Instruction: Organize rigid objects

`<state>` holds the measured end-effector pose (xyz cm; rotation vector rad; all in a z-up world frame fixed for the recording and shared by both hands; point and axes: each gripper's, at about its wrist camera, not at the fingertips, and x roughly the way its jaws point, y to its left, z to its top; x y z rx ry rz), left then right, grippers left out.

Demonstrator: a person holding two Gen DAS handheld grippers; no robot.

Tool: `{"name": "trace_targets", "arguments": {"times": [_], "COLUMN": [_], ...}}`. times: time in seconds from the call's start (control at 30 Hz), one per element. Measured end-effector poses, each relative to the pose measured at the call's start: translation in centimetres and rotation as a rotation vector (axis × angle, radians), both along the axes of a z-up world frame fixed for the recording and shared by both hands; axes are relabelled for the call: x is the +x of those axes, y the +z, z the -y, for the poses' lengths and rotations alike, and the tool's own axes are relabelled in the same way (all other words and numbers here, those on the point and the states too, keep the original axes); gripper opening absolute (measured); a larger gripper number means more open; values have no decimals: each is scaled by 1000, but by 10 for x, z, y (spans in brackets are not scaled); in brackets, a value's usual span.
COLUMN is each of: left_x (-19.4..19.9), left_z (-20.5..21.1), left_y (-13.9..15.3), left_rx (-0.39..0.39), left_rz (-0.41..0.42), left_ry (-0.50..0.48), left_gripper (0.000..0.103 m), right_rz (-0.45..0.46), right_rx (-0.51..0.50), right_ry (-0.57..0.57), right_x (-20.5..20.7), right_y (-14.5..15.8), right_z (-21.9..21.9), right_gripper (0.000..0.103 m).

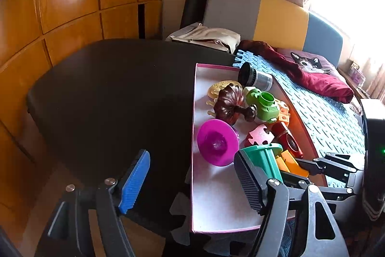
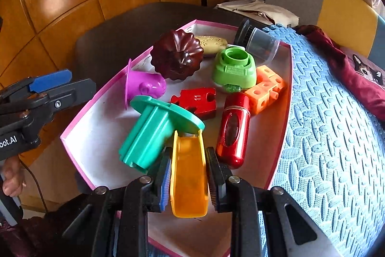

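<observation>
A pink-rimmed white box (image 2: pixel 96 131) holds several rigid toys: a teal flanged piece (image 2: pixel 154 131), a purple cup (image 2: pixel 144 86), a dark brown fluted mould (image 2: pixel 178 54), a green cap (image 2: pixel 234 68), a red puzzle piece (image 2: pixel 196 98), a red capsule (image 2: pixel 232 129), orange cubes (image 2: pixel 266 88) and a clear jar (image 2: pixel 258 41). My right gripper (image 2: pixel 189 175) is shut on a yellow-orange scoop (image 2: pixel 190 175) over the box's near end. My left gripper (image 1: pixel 192 175) is open and empty above the box's near left edge (image 1: pixel 193 127), beside the teal piece (image 1: pixel 262 158).
The box sits on a dark table (image 1: pixel 108 88) next to a blue foam mat (image 2: pixel 324 124). A maroon cloth (image 2: pixel 356 74) and a cat cushion lie on the mat. A beige bag (image 1: pixel 207 36) and wooden cabinets (image 1: pixel 60 4) stand behind.
</observation>
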<state>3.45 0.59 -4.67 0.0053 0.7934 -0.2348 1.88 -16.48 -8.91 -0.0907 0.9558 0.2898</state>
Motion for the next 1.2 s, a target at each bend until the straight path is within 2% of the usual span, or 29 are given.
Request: {"name": "trace_targets", "arguments": {"times": [0.1,0.23,0.33,0.4,0.5,0.67,0.93,1.07,1.2], "left_x": [-2,-4,-6,-8,-11,-15,-23,-28,-38], "left_z": [-1,0,0,0,1,3,-1,0,-4], "left_y": [3,5,8,9,13,17,25,29,34], "left_rx": [5,15,11,17,20,25,29,58,37], "left_rz": [16,27,36,42,55,64,75,72,113], "left_ry": [17,27,37,43,49,60,110,139,150], "left_gripper": [80,81,82,90,92,103,103,103,103], "right_rz": [22,39,39,50,75,158,208,227,243], "right_rx": [-51,-69,-55,-43,-17,-11,28,18,26], "right_ry": [-24,-29,-27,-32,-57,-159,-351,-386,-397], "right_x": [0,-8,-14,-20,-24,-36,-34,-38,-40], "right_y": [-3,-2,0,4,11,29,49,53,59], "right_z": [-2,-6,-7,-6,-2,4,17,19,19], "right_gripper": [39,45,46,46,46,46,46,46,46]}}
